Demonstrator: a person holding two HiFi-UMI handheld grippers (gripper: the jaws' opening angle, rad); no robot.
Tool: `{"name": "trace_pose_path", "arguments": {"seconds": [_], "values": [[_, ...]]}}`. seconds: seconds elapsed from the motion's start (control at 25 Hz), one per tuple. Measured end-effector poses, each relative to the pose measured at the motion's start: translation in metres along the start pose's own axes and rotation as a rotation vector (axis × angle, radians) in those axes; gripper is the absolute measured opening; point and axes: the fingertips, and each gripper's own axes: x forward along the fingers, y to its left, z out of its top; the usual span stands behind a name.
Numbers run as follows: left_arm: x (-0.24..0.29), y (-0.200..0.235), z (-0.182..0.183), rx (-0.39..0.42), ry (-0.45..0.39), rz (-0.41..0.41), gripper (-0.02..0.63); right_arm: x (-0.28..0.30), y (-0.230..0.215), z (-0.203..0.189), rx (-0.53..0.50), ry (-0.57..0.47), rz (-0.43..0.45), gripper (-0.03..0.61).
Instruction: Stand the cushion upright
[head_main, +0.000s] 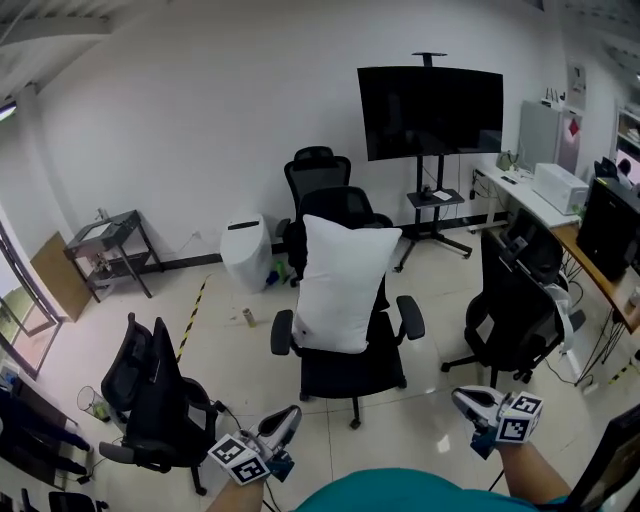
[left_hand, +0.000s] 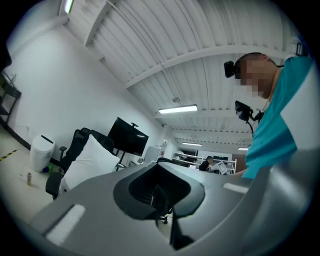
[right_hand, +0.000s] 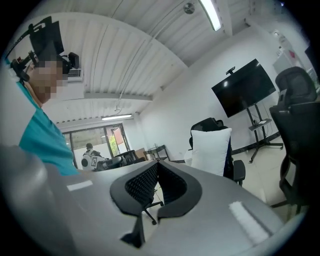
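White glossy tile floor (head_main: 430, 440) is taking up most of the rm. Against the back wall a black flat TV screen on a wheeled stand (head_main: 430, 110) is standing. At centre, a black mesh office chair w/ armrests (head_main: 350, 372) is facing the camera. A white rectangular fabric cushion (head_main: 343, 285) is standing upright on its seat. The cushion is leaning on the backrest, btwn the two armrests.

Nearest the person, at the bottom edge of the head view, the left gripper (head_main: 287, 418) and right gripper (head_main: 465, 398) are pointing twd the chair, both well apart from the cushion. In the left gripper view its black ribbed fingers (left_hand: 142, 188) are pressing together w/ nothing btwn them. In the right gripper view the right fingers (right_hand: 140, 185) are likewise meeting at the tips, pinching nothing.
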Motion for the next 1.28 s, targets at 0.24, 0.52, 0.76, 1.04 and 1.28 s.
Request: {"name": "trace_pose_path", "arguments": {"seconds": [0.24, 0.52, 0.76, 1.04, 1.28], "values": [[0.005, -0.101, -0.022, 0.025, 0.004, -0.018, 0.011, -0.104, 0.027, -0.004, -0.061, -0.011, -0.017, 0.003], [0.022, -0.249, -0.087, 0.027, 0.003, -0.024, 0.011, -0.247, 0.057, -0.065, -0.078, 0.066, -0.012, 0.003], [0.015, -0.328, -0.115, 0.032, 0.078, -0.023, 0.011, -0.306, 0.088, -0.092, -0.047, 0.077, 0.021, 0.002], [-0.037, -0.332, -0.109, 0.038, 0.095, 0.001, 0.011, -0.295, 0.134, -0.101, -0.049, 0.068, 0.047, 0.002], [-0.112, -0.31, -0.111, 0.026, 0.129, 0.001, 0.011, -0.24, 0.171, -0.112, 0.005, 0.019, 0.033, 0.002]]}}
